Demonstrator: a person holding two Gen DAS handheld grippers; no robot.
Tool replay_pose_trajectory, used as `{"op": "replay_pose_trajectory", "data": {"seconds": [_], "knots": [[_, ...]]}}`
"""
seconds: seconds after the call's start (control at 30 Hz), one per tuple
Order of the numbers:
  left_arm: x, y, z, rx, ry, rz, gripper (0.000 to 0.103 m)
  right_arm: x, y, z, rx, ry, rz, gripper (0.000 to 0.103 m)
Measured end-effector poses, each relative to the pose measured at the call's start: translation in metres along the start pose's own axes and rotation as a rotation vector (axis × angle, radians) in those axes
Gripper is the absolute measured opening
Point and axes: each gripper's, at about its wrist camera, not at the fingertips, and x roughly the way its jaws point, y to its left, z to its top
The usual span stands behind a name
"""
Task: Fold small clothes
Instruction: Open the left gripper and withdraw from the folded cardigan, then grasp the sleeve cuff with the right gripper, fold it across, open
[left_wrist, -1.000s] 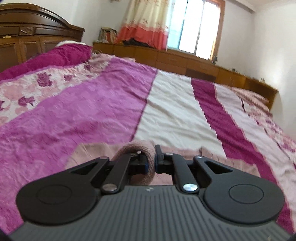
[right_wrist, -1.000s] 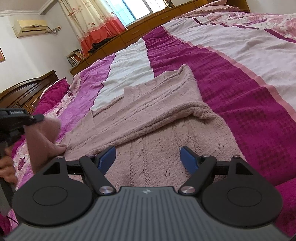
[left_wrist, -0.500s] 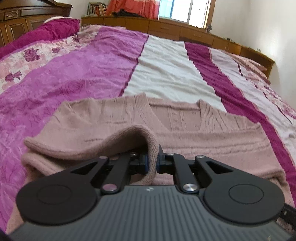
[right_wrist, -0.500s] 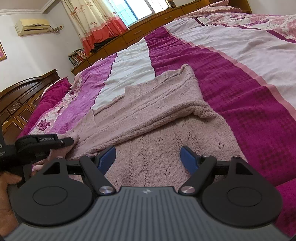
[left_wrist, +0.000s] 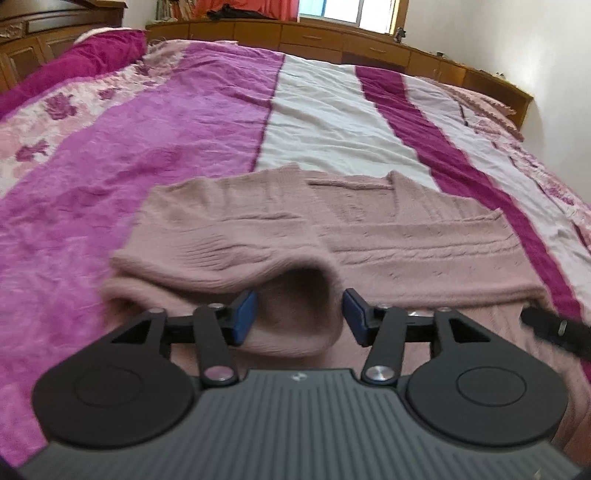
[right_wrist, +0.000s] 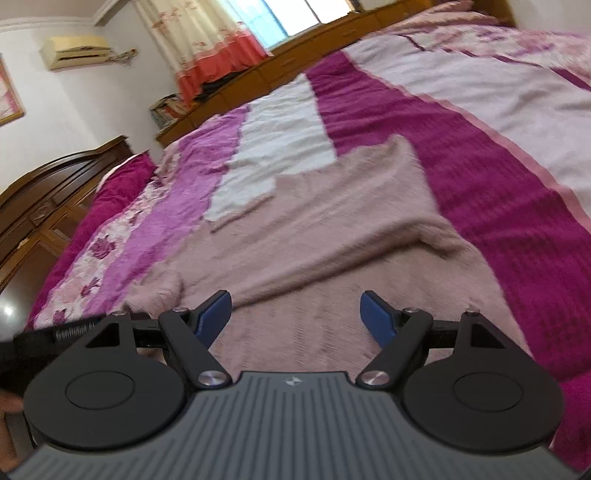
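Note:
A dusty pink knitted sweater lies flat on the bed, with its left sleeve folded across the body. The sleeve's cuff lies loose between the fingers of my left gripper, which is open. In the right wrist view the sweater spreads ahead, a folded sleeve running across it. My right gripper is open and empty just above the sweater's lower part. The left gripper's tip shows at the left edge of that view.
The bed cover has magenta, white and floral pink stripes. A wooden headboard stands at the left, and a low wooden cabinet runs under the window. A tip of the right gripper shows at the right edge.
My left gripper lowered the sleeve cuff onto the sweater and opened, letting it go. My right gripper stayed open and shifted slightly, tilting its view.

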Motion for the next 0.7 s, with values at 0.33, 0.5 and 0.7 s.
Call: {"op": "replay_pose_trajectory", "data": {"seconds": [0.33,0.5,0.7], "knots": [[-0.023,0.042,-0.012,-0.026,0.018,0.122,0.054,0.035,0.067,0.017,-0.078,0.085,0.146,0.082],[-0.025,0.062,-0.015,-0.048,0.005,0.177,0.054,0.069,0.098,0.019,-0.092,0.161,0.192,0.082],[-0.015,0.086,-0.017,-0.097,0.026,0.229,0.054,0.114,0.124,0.022,-0.082,0.264,0.217,0.082]]}}
